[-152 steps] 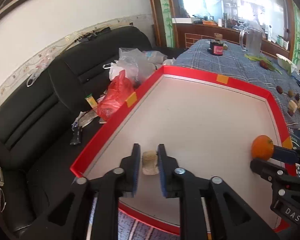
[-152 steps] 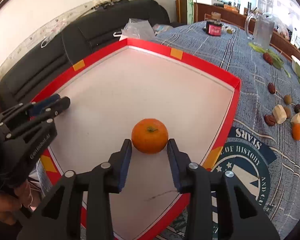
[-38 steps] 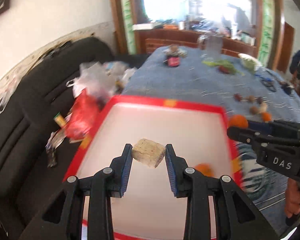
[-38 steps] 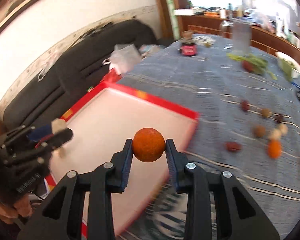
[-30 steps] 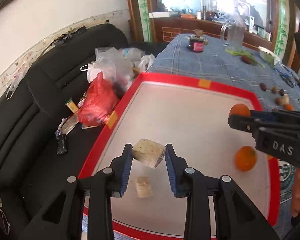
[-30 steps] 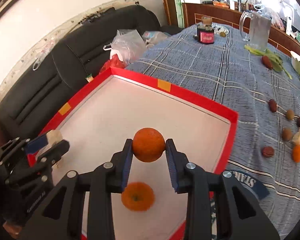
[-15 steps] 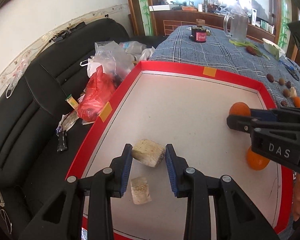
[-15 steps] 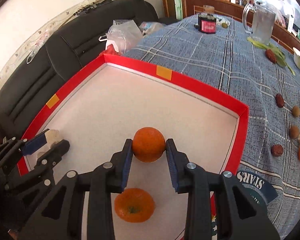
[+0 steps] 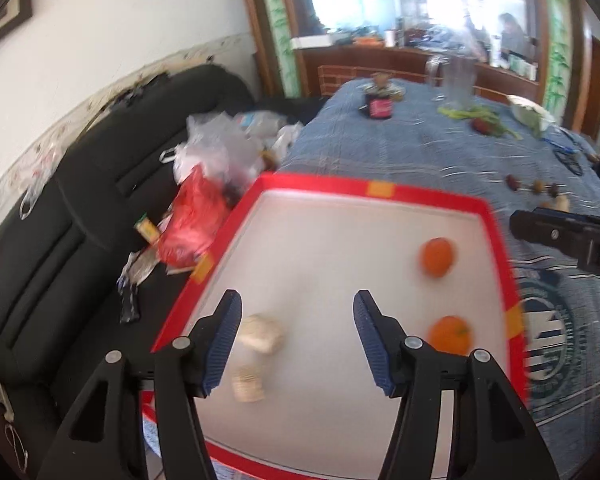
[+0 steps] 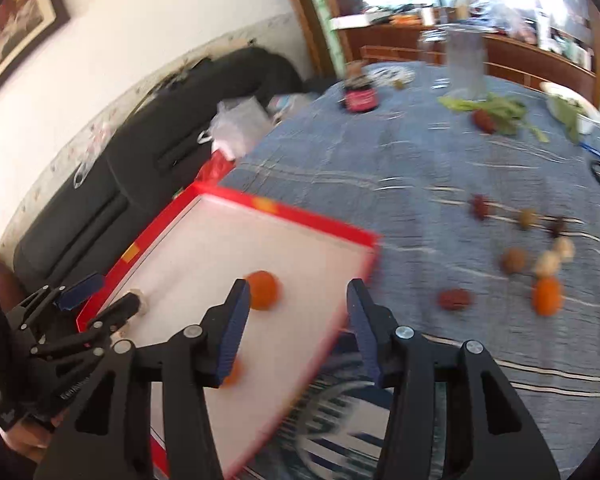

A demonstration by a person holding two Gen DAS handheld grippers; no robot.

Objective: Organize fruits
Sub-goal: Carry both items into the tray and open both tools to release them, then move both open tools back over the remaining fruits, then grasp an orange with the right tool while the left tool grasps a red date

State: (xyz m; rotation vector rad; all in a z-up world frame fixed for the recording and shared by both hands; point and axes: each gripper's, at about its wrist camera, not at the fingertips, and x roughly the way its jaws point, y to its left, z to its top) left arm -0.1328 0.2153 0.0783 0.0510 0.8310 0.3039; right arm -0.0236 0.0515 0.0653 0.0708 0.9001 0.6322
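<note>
On the blue tablecloth (image 10: 380, 152), at two o'clock from the right gripper (image 10: 296, 320), loose fruits (image 10: 546, 296) are seen well apart from the red tray (image 10: 312, 220). Both the right gripper and the left gripper (image 9: 298, 338) are spread wide and empty. Two oranges (image 9: 436, 257) and two pale chunks (image 9: 262, 334), blurred, lie in the tray. The right gripper is judged nearer the loose fruits.
</note>
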